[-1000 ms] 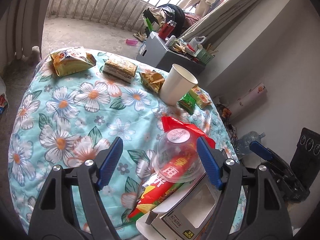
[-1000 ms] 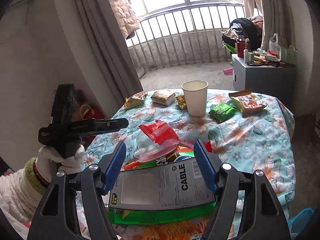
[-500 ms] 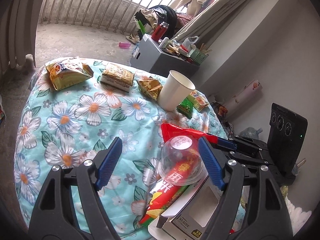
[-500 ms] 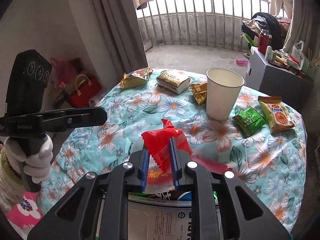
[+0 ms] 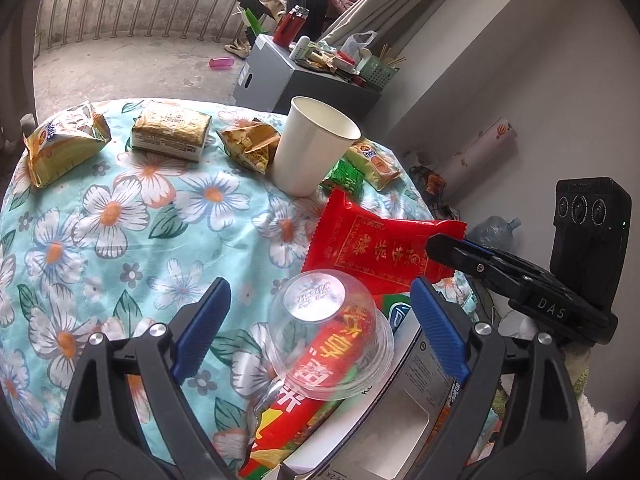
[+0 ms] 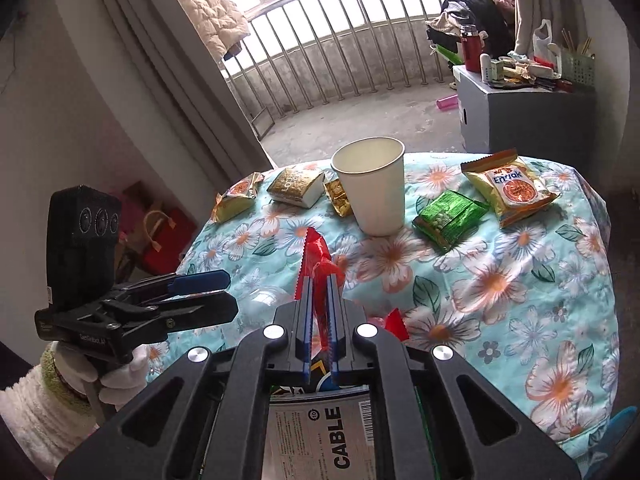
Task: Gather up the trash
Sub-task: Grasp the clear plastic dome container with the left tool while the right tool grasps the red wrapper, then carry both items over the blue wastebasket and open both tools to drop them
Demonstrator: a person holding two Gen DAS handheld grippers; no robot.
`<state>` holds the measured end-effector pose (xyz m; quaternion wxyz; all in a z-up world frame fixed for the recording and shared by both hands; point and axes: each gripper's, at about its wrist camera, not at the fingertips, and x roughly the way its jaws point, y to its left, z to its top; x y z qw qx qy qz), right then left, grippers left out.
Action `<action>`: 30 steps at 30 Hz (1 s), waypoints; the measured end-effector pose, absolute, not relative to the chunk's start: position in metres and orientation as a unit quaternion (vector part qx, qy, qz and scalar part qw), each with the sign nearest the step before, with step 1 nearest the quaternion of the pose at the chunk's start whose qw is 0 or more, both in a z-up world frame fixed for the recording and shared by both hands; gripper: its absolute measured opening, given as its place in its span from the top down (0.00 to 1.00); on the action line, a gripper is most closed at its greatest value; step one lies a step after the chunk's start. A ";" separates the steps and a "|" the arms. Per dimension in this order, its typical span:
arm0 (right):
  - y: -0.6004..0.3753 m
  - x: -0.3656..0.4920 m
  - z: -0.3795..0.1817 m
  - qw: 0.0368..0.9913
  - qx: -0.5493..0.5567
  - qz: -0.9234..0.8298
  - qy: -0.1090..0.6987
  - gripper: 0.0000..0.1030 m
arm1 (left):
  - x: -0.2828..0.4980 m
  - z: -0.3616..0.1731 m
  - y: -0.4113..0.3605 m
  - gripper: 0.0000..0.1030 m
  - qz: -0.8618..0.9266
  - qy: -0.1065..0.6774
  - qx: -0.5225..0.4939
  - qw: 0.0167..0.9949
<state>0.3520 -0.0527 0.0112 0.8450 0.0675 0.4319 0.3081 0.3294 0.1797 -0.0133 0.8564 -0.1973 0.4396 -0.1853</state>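
Floral tablecloth [image 5: 120, 216]; left tool [image 5: 320, 324] opening, empty; right tool [image 6: 319, 320] clamps red wrapper [image 6: 316, 256].

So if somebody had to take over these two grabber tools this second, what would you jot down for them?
Right gripper: shut on the red wrapper, pinching one edge, wrapper lifted over the table.
Left gripper: jaws opening, straddling the clear plastic cup, which lies upside down on the pile nearest you; pads not touching it.
Still on the flowered tablecloth: paper cup standing upright, green packet, several yellow and gold snack packets, cable box.
Done: red wrapper picked up. Left: everything else; no bin in sight.
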 end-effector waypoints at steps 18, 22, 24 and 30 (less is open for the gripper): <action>-0.085 0.349 0.022 0.862 0.089 0.287 0.408 0.94 | 0.350 -0.048 0.161 0.27 -0.151 0.508 -0.218 0.819; -0.092 0.346 0.030 0.869 0.090 0.281 0.398 0.94 | 0.348 -0.040 0.156 0.38 -0.151 0.503 -0.206 0.825; -0.096 0.343 0.037 0.874 0.092 0.278 0.389 0.94 | 0.346 -0.033 0.152 0.39 -0.148 0.495 -0.198 0.833; -0.119 0.327 0.064 0.888 0.108 0.271 0.355 0.94 | 0.332 -0.001 0.156 0.39 -0.139 0.464 -0.175 0.857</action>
